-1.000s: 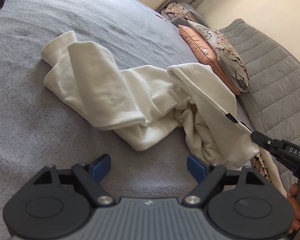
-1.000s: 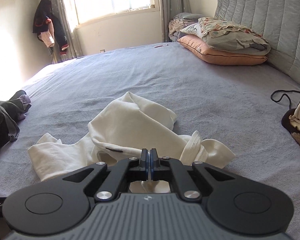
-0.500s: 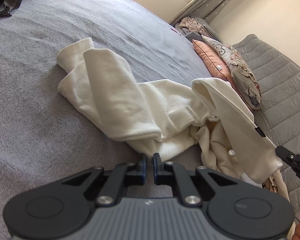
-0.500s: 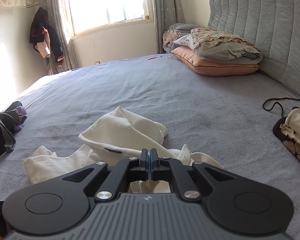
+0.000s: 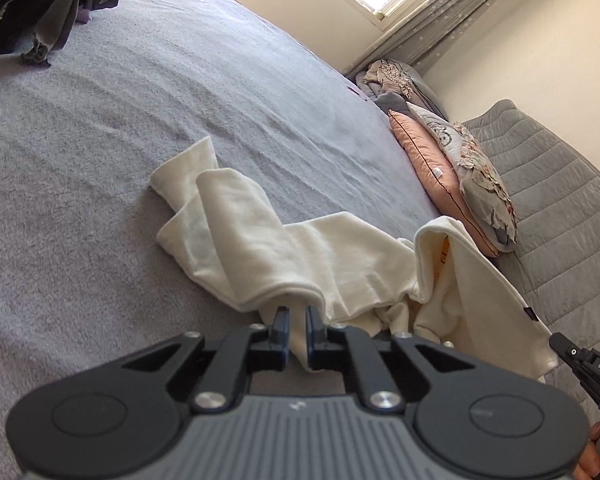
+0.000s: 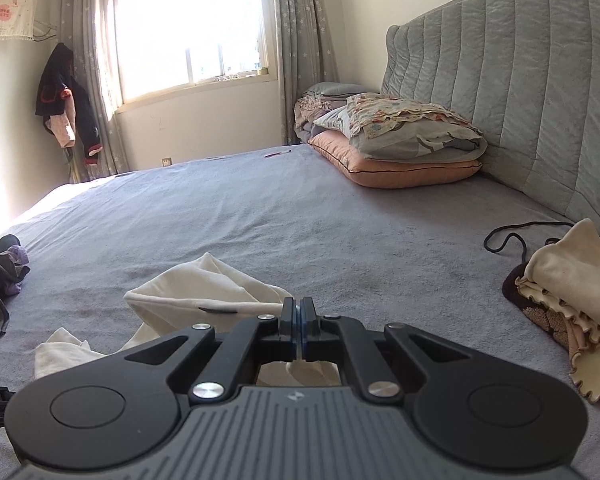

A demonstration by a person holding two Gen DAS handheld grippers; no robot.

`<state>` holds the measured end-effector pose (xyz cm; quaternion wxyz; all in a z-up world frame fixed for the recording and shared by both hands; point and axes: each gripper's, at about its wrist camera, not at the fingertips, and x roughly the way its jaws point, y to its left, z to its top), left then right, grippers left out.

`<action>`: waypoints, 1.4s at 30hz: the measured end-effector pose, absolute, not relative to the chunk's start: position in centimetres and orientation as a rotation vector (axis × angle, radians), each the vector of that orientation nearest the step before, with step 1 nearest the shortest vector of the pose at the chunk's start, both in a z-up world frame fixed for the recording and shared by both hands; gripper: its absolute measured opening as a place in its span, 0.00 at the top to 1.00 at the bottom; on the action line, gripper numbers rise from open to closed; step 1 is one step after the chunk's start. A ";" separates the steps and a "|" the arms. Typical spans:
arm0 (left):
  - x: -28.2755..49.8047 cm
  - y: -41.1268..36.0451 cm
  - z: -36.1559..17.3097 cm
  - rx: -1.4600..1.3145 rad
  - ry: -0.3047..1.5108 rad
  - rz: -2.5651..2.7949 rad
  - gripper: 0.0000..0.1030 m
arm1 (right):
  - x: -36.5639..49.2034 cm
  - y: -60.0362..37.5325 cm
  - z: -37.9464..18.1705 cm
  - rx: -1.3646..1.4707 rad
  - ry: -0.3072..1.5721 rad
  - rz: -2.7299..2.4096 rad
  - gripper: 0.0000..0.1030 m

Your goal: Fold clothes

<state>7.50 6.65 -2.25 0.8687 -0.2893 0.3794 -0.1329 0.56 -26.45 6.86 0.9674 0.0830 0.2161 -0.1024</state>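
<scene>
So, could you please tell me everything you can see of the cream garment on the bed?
The cream garment is soft, knit-looking fabric, lying crumpled and unfolded on the grey bedspread. A long piece stretches away across the bed; another part is lifted into a raised fold carrying a small dark tag. The left gripper pinches a hem edge, and the right gripper is shut on another part. The garment's exact type cannot be told.
</scene>
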 end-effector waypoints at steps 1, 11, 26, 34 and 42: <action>7.3 6.1 -2.3 -0.595 0.804 -0.291 0.63 | 0.7 -26.6 6.8 0.171 0.438 -0.211 0.97; 6.8 -1.7 -3.4 -0.598 0.904 -0.472 0.35 | 2.1 -29.2 5.9 0.235 0.466 -0.233 0.97; 11.0 -7.7 -7.1 -0.770 0.886 -0.376 0.67 | 2.7 -31.3 5.2 0.314 0.496 -0.204 0.97; 9.6 -6.3 -5.5 -0.726 0.860 -0.302 0.93 | 2.4 -31.7 5.2 0.313 0.504 -0.226 0.97; 7.2 -2.5 -1.1 -0.578 0.783 -0.287 0.94 | 1.7 -31.5 5.6 0.282 0.517 -0.254 0.97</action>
